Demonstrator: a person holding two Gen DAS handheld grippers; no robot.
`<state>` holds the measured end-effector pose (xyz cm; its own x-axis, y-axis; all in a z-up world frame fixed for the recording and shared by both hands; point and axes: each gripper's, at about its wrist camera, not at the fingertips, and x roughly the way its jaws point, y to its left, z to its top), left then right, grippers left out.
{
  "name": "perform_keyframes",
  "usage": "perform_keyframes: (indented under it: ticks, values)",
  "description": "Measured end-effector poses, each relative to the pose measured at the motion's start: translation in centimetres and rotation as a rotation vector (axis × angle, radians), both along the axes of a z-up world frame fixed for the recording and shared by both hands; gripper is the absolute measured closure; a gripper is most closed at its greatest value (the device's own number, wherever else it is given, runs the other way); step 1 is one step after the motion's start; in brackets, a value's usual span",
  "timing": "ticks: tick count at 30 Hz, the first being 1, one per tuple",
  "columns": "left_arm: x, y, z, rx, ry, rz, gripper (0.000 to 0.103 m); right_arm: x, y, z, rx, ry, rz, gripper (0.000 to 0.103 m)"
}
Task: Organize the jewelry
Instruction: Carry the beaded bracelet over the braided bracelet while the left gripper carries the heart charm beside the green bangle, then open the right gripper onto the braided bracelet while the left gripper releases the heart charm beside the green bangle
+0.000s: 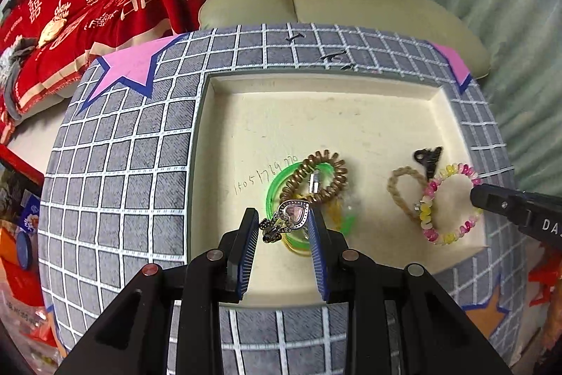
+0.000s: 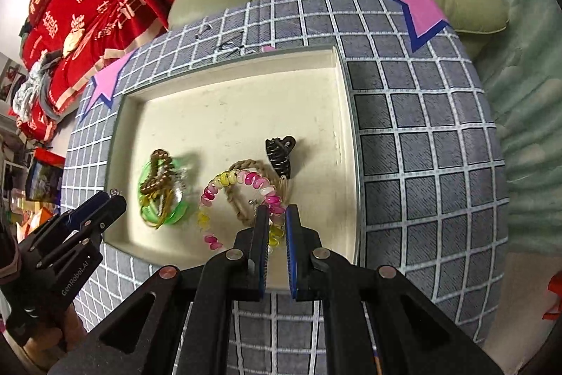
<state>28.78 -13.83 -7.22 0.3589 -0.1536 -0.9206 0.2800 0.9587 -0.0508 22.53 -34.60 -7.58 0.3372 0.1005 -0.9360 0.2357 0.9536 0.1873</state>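
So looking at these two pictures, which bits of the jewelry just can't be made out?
- Left wrist view: the yellow band under the heart pendant is partly hidden by the left gripper.
- Right wrist view: the pink-and-yellow bead bracelet disappears between the right gripper fingers.
- Right wrist view: the green ring pile is blurred.
- Left wrist view: handwriting on the tray is unclear.

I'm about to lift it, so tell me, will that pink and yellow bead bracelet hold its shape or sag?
The bead bracelet will probably sag: its loop already lies uneven in the tray. The glossy beads may slip, though the right gripper is pinching them. Likely light.
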Motion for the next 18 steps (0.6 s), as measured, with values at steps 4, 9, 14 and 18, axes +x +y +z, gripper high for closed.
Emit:
perform_keyframes:
  ticks: [4, 9, 14, 18]
  values:
    - [0.6, -0.5, -1.3, 0.039, 0.001, 0.002, 0.064, 1.2, -0.1, -1.6, 0.001, 0.023, -0.005, 0.093]
    - [1.0, -0.8, -2.5, 0.074, 0.014, -0.003, 0.064, 2.0, 0.0, -3.1, 0.01, 0.05, -0.005, 0.093]
    - [1.0, -0.9, -2.8, 0.09, 0.012, -0.003, 0.064, 2.5, -0.2, -3.7, 0.04, 0.097, -0.012, 0.092]
    - [1.0, -1.0, -2.8, 0.095, 0.013, -0.001, 0.064, 2.6, -0.1, -3.6, 0.039, 0.102, -0.008, 0.092]
